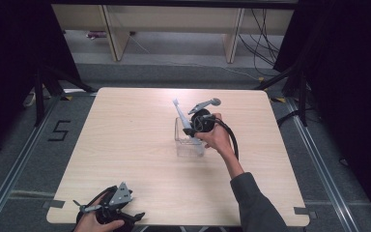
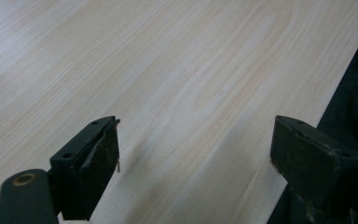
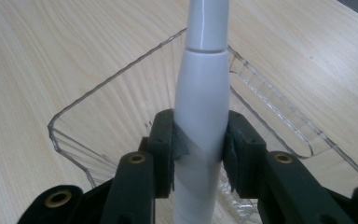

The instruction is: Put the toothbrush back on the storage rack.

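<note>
A white electric toothbrush point(image 1: 182, 116) point(image 3: 201, 102) leans up and to the left out of a clear plastic box point(image 1: 179, 137) point(image 3: 98, 98) near the table's middle. My right gripper point(image 1: 194, 129) point(image 3: 200, 149) is shut on the toothbrush's thick handle, and both pads press its sides just above the box. The brush head points toward the far side of the table. My left gripper point(image 1: 110, 209) point(image 2: 193, 154) rests at the table's near left edge, its jaws wide open over bare wood with nothing between them.
The light wooden table point(image 1: 125, 145) has its right edge close to the left gripper's right jaw in the left gripper view. Black curtains flank the table, and shelving with cables point(image 1: 261, 34) stands beyond its far edge.
</note>
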Available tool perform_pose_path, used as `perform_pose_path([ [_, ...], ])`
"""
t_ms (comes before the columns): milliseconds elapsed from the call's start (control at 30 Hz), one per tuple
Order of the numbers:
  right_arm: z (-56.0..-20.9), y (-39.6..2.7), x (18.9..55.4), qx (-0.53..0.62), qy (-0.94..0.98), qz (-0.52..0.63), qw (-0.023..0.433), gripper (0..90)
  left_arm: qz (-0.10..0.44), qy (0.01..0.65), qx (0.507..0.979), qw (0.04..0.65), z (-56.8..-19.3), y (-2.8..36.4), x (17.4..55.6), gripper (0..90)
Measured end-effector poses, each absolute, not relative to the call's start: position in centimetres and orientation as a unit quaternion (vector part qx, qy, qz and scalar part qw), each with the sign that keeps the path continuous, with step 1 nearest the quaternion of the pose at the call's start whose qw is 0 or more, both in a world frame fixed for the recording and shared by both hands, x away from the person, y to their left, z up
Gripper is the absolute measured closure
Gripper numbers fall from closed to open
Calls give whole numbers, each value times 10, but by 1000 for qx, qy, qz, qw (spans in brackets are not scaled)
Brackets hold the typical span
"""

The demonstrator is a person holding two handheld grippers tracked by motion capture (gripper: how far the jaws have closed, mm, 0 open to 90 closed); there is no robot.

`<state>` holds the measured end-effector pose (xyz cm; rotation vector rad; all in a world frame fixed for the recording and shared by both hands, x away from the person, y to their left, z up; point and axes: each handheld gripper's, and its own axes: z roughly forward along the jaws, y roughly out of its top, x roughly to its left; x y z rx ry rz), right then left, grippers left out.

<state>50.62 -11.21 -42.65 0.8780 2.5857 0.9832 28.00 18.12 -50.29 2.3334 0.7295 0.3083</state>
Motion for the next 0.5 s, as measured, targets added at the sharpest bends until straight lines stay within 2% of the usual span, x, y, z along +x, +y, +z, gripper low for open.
perform_pose_path([
  [500, -423, -104, 509, 326, 890, 304, 100, 665, 119, 280, 892, 334, -503, 181, 278, 149],
])
